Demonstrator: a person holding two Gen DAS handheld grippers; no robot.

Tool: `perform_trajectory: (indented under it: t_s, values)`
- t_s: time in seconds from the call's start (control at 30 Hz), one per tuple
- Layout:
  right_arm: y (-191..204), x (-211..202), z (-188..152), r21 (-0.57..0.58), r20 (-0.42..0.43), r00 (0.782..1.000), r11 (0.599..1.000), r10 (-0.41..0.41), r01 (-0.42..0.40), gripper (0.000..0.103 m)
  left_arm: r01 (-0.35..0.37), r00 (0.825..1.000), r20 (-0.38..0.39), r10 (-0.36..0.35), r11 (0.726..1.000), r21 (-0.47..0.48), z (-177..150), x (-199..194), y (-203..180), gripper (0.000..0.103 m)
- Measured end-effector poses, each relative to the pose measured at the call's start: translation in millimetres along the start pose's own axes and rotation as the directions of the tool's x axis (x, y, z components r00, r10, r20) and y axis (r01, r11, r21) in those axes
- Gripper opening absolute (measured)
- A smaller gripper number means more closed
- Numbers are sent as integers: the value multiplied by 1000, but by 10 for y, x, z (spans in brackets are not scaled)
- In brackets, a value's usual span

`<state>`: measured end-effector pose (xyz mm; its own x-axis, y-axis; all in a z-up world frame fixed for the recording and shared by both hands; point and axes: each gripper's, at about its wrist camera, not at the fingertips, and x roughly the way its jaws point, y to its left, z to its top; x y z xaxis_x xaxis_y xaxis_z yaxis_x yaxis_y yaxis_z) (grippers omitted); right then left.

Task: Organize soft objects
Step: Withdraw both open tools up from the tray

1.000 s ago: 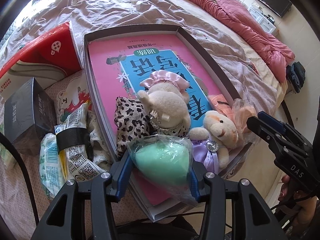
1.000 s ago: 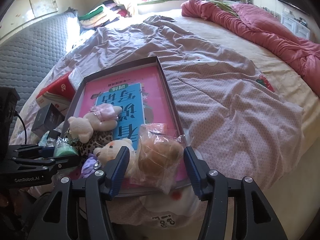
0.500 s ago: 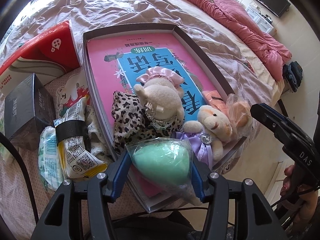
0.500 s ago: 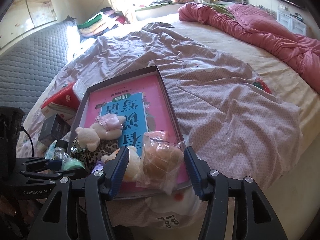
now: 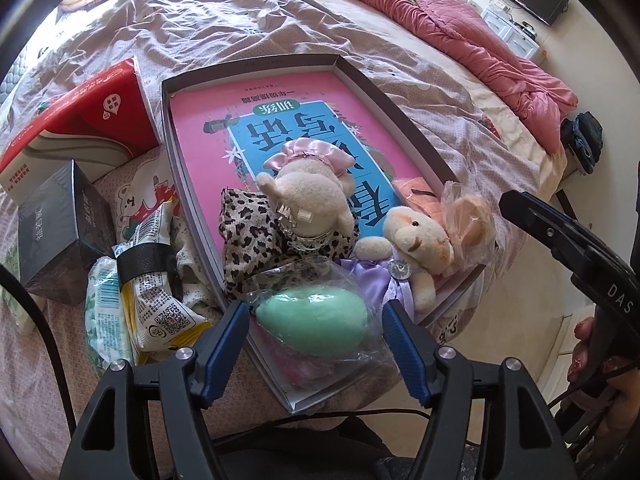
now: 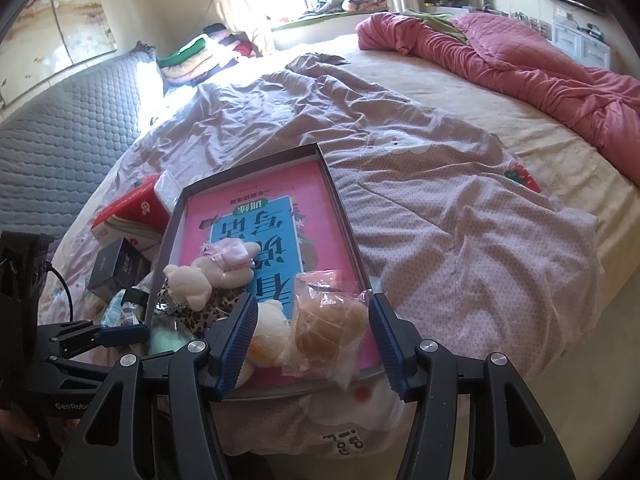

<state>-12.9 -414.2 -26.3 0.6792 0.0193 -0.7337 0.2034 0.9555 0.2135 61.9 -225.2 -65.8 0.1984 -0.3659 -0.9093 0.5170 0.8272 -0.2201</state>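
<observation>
Currently both grippers sit over the near end of the shallow box [image 5: 404,116] on the bed [image 5: 280,24].

Left gripper [image 5: 316,330]: jaws opening, blue pads clear of the green egg-shaped soft toy [image 5: 314,320] on both sides. Toy is in a clear plastic bag, lying in the box's near corner between the jaws. Not gripped.

Right gripper [image 6: 312,322]: jaws about half open, straddling the bagged tan plush [image 6: 330,330]. Gap visible on both sides, pads don't look to be pressing. Plush rests in the box near its right wall.

Other contents of the box: pink-and-blue book [image 5: 320,128] lining the bottom, leopard-print pouch [image 5: 248,236], cream bear with pink frill [image 5: 308,196] on top of it, second bear with purple dress [image 5: 412,240] just right of the green toy.

Left of the box on the bed: red tissue pack [image 5: 80,120], black carton [image 5: 60,232], snack packets [image 5: 152,300].

Pink quilt [image 5: 460,28] bunched at the far side, well apart from all this.
</observation>
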Motion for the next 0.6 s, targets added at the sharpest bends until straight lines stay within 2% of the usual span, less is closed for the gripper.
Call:
perform_trajectory:
  t_s: [0.17,0.3,0.6]
  values:
    - [18,-48,20,0,12,1000,1000,3,-3,60,-8,1000,18,8,1000,9,-1,-103,-14,70]
    - [53,-95,39,0,26,1000,1000,9,-9,67,-23,999,37,22,1000,21,-13,-209,-24,71]
    - [206,-167,71,-35,40,999,999,15,-13,68,-35,995,93,34,999,7,-90,-496,51,71]
